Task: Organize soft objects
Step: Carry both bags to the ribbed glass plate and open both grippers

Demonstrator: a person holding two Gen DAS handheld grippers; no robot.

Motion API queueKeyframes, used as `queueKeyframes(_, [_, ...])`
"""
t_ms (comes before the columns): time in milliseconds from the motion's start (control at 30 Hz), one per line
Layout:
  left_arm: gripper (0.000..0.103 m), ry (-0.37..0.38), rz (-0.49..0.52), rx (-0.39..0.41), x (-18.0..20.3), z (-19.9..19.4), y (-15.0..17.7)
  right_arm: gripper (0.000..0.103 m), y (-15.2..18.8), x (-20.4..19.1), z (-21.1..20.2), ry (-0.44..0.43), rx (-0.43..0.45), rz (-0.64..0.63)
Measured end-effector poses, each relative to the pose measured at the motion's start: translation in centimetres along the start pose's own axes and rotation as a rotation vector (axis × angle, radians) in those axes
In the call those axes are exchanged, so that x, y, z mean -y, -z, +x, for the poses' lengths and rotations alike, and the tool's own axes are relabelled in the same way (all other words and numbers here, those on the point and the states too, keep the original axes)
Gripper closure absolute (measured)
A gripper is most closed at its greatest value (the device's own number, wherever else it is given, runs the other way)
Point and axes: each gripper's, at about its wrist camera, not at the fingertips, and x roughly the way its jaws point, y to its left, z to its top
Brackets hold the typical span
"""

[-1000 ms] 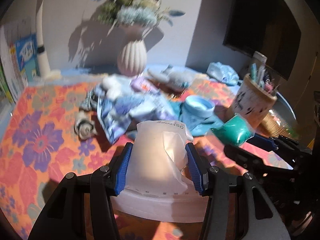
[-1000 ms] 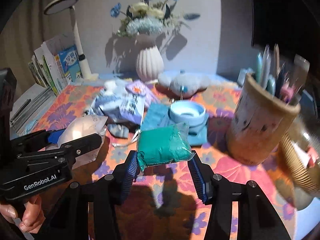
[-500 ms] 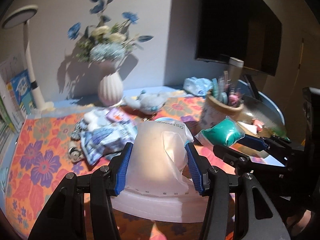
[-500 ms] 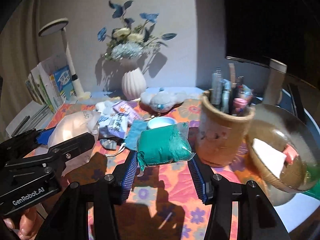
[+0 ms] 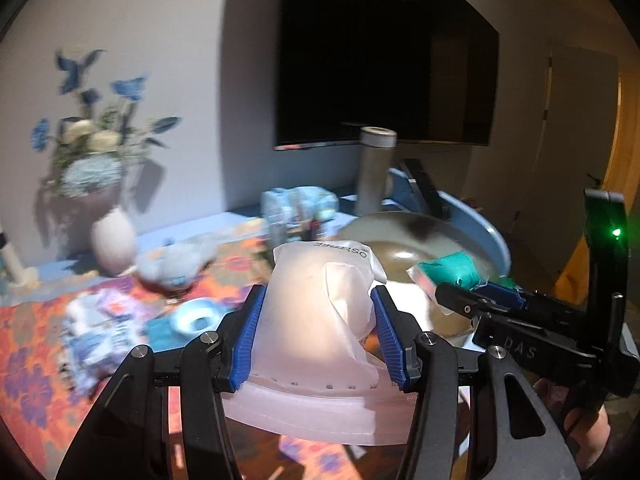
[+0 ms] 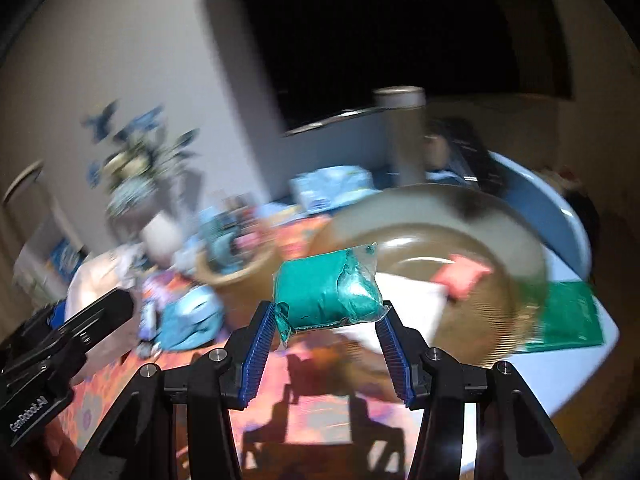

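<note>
Left tongs (image 5: 316, 336) are gripping a white pouch (image 5: 320, 304); right tongs (image 6: 328, 336) are gripping a green packet (image 6: 328, 296). The basket (image 6: 500, 216) is lying just ahead, nearer the right tongs.

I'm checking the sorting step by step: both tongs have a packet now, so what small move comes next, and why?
Probably carry the green packet forward over the woven basket and lower it. The right tongs grip it just short of the rim, and the basket already holds a white and a pink item.
</note>
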Motion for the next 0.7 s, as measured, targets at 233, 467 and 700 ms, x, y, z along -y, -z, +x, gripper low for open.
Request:
queueKeyframes(233, [0.053, 0.096, 0.015, -0.074, 5.0, 5.1, -1.3, 0.052, -1.2, 7.0, -0.4, 0.095, -0.011, 0.145])
queueKeyframes(467, [0.053, 0.112, 0.054, -0.131, 7.7, 9.0, -1.2, 0.052, -1.0, 9.8, 1.4, 0.146, -0.079, 0.184])
queueKeyframes(700, [0.042, 0.094, 0.081, -0.125, 8.7, 10.5, -1.4, 0.043, -0.8, 11.1, 2.1, 0.128, -0.102, 0.215])
